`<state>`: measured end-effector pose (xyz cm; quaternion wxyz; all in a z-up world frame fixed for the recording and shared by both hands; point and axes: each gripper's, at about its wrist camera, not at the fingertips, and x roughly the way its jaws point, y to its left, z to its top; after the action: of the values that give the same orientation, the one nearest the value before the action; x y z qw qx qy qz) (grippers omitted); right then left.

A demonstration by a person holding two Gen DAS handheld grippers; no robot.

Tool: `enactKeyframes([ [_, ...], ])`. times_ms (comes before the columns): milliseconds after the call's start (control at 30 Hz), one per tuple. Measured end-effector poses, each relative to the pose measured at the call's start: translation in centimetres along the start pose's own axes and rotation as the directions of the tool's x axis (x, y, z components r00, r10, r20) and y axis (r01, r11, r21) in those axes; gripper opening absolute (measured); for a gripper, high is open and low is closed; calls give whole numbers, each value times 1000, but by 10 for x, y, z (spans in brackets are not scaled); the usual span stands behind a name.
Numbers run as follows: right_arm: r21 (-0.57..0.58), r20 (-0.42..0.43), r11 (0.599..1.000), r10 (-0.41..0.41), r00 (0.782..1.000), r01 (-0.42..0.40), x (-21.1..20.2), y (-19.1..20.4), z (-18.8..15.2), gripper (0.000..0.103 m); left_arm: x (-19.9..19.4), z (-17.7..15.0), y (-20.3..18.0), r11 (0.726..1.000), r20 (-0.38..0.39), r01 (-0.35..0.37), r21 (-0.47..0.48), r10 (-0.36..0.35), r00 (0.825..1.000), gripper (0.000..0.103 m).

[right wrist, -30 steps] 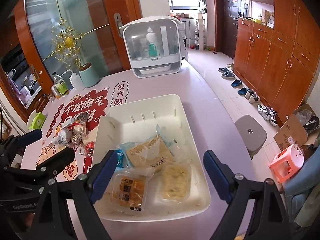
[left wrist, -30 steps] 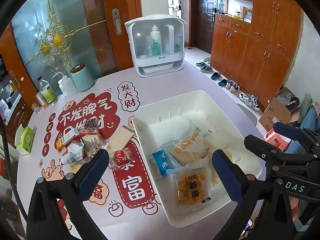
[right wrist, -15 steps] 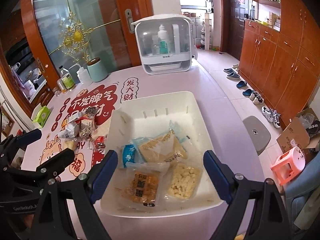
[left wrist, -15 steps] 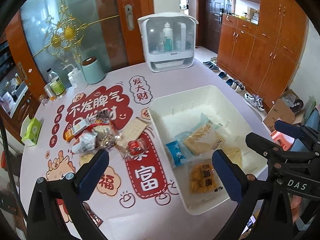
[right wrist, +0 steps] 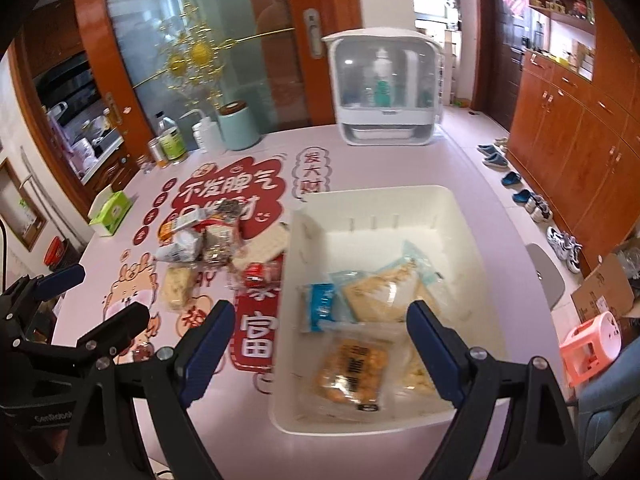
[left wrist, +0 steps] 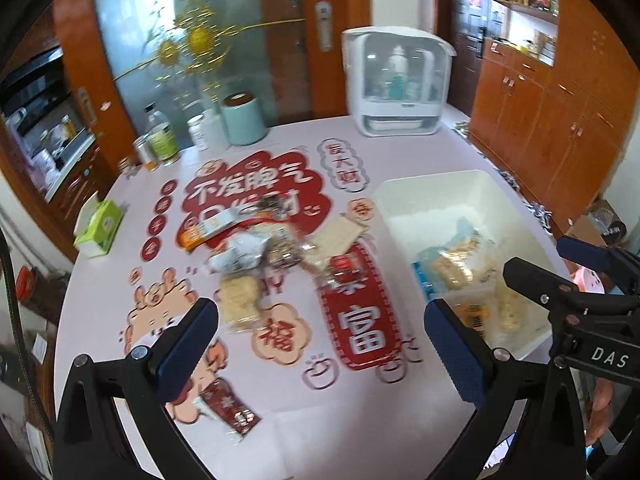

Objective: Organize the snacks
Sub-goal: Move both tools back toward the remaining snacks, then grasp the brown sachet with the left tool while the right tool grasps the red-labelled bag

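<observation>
Left gripper: jaws wide apart, nothing between them, hanging above the printed table mat just in front of the loose snacks.
Maroon sachet: lies alone at the near edge of the table, right by the left finger. Easy to miss, and a low sweep of that finger could knock it off the edge.
Snack pile: orange bar, silver pouch, speckled packet and pale biscuit pack overlapping in a heap on the mat, left of the bin. The picture is smeared here, so the edges are hard to judge. A pinch into the heap may catch two wrappers at once, or slide off slick film.
Red round snack: sits just beside the bin's left wall. A finger going for it may bump the wall and shove the bin.
White bin: already holds a blue packet, a beige cracker pack, an orange-crumb bag and a pale bag, all crowded at the near end. More drops there may stack and spill over the low front rim.
Right gripper: jaws spread wide, empty, poised over the bin's near left corner. With both tools so near one another, they could clash on a shared reach.
</observation>
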<state>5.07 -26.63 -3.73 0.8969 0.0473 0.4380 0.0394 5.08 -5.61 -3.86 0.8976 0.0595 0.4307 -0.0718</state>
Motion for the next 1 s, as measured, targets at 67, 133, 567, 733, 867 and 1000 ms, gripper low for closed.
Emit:
enactKeyframes([
  [67, -15, -5, 1000, 13, 1000, -13, 3, 15, 1, 88, 1, -5, 17, 1000, -10, -15, -21, 14, 1000, 102],
  [133, -30, -15, 999, 27, 1000, -27, 8, 29, 2, 88, 1, -10, 34, 999, -21, -31, -42, 30, 999, 102],
  [567, -127, -110, 987, 85, 990, -98, 57, 110, 0, 88, 68, -68, 124, 966, -232, -142, -216, 90, 968, 102],
  [733, -135, -172, 983, 103, 980, -127, 94, 127, -13, 88, 121, -109, 155, 914, -390, -201, -353, 51, 919, 102],
  [867, -135, -186, 983, 101, 977, -127, 125, 137, -19, 88, 146, -133, 162, 880, -466, -250, -405, 37, 884, 102],
  [1000, -100, -169, 991, 71, 983, -88, 155, 136, -18, 88, 160, -143, 157, 873, -512, -289, -393, 54, 857, 102],
])
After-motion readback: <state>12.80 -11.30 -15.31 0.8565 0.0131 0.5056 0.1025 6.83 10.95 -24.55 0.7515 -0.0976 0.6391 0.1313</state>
